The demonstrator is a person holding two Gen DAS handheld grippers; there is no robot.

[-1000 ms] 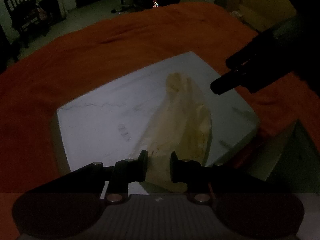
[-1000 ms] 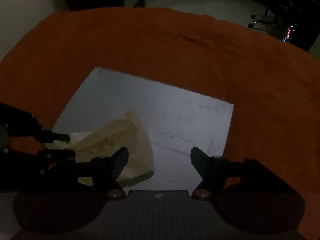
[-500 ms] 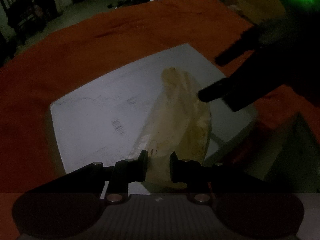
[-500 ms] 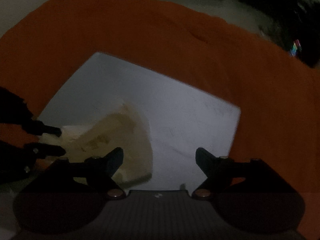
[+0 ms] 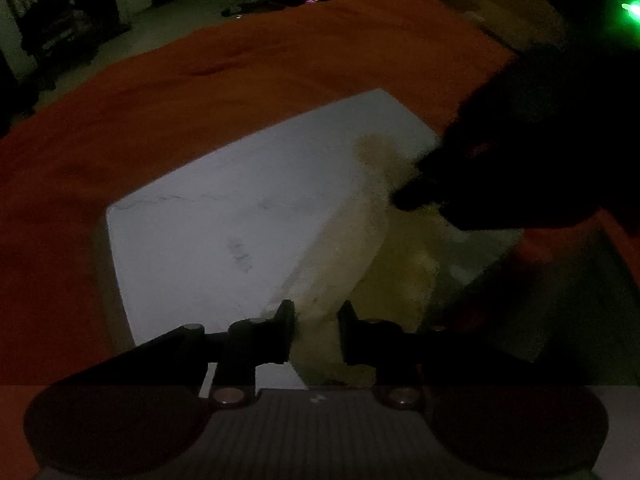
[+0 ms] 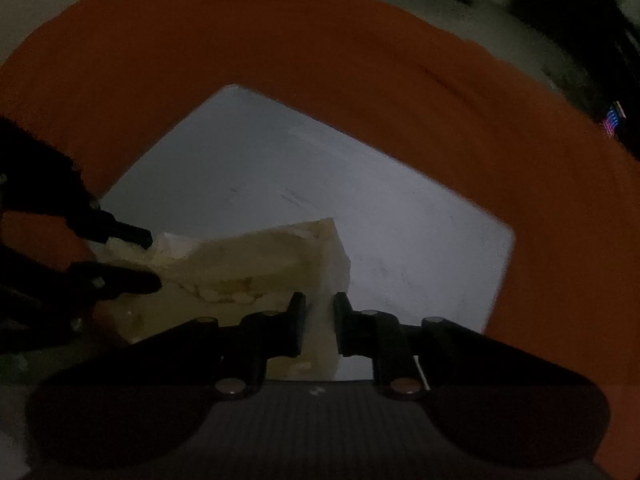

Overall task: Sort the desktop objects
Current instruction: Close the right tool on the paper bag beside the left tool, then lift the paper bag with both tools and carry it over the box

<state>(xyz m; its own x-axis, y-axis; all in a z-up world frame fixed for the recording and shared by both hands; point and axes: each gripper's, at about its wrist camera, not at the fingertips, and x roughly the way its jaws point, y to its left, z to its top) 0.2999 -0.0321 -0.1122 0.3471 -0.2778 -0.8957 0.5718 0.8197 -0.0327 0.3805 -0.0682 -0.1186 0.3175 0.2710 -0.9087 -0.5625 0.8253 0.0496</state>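
My left gripper (image 5: 316, 330) is pinched down on the near end of the yellowish crumpled bag (image 5: 372, 248), jaws almost together with the thin material caught between them. My right gripper (image 6: 320, 326) is closed narrow on the bag's other edge (image 6: 256, 272), so the bag hangs stretched between my 2 tools. It sits over the near edge of the white board (image 6: 320, 184), which lies flat on the orange cloth (image 6: 320, 52). The room is dim.

Both your wrist views sit low and close over the white board (image 5: 224, 216) (image 6: 400, 216) on the orange cloth (image 5: 200, 92) (image 6: 320, 60), facing it from opposite ends; each shows the other's fingers (image 5: 412, 196) (image 6: 132, 236).
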